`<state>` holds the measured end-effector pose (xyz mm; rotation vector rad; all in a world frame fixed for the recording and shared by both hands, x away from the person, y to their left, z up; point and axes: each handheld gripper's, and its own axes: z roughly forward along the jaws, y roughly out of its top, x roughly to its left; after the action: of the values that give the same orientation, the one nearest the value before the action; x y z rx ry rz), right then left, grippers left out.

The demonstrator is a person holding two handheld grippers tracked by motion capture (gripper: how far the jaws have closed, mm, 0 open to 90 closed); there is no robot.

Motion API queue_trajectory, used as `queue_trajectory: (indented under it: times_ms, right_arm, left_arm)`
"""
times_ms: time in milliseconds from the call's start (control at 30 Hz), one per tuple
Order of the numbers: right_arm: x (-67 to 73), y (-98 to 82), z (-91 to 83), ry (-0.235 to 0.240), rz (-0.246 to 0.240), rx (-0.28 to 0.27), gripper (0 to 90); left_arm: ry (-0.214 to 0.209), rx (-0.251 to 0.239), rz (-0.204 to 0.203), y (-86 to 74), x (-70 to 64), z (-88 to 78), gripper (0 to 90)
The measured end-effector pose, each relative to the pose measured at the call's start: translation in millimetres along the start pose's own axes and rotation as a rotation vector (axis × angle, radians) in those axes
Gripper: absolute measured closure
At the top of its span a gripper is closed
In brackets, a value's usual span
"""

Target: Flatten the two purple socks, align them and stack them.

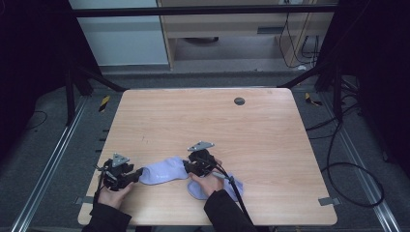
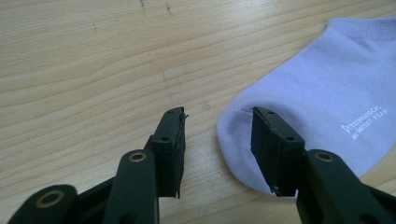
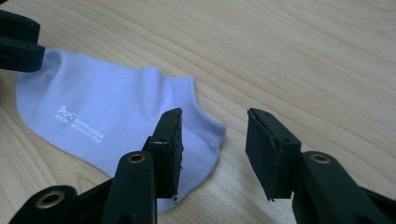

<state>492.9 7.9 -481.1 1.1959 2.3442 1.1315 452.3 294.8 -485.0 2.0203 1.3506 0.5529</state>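
A pale lavender ankle sock (image 1: 162,172) lies flat near the table's front edge, with small white lettering on it (image 2: 327,88) (image 3: 107,100). At the sock's toe end stands my left gripper (image 1: 139,175) (image 2: 217,135), open: one jaw rests over the toe, the other over bare wood. My right gripper (image 1: 186,167) (image 3: 214,140) is open at the cuff end, its left jaw above the cuff and its right jaw above the table. A jaw of the left gripper (image 3: 18,46) shows at the sock's far end. A second lavender sock (image 1: 235,189) lies partly under the right hand.
The wooden table (image 1: 217,125) has a dark round grommet (image 1: 239,101) near its far edge. The right gripper's cable (image 1: 241,203) trails over the second sock and off the front edge. Metal frame legs and floor cables surround the table.
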Motion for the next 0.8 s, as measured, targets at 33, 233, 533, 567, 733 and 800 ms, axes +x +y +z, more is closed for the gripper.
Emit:
queue_trajectory:
  times_ms: [33,233,533,567,733,800]
  right_arm:
    - [1.1,-0.1,2.6,-0.003,0.0,0.008,56.4]
    - [2.3,-2.1,14.0,-0.007,-0.001,0.035,58.3]
    - [7.2,-8.3,19.8,-0.044,-0.034,0.046,69.4]
    - [7.2,-8.3,19.8,-0.044,-0.034,0.046,69.4]
    - [10.9,-7.6,19.0,-0.041,-0.008,0.059,84.7]
    - [9.8,-6.7,17.9,-0.029,0.005,0.061,86.7]
  left_arm:
    - [-0.001,0.001,-0.001,-0.1,0.1,0.1,55.6]
    - [-0.008,0.031,-0.004,-0.8,-0.2,3.3,61.4]
    - [-0.031,0.068,-0.019,-0.1,-3.4,6.4,77.4]
    - [-0.031,0.068,-0.019,-0.1,-3.4,6.4,79.4]
    - [-0.041,0.072,-0.027,1.2,-5.2,5.8,85.4]
    - [-0.055,0.06,-0.038,2.0,-5.2,3.1,86.3]
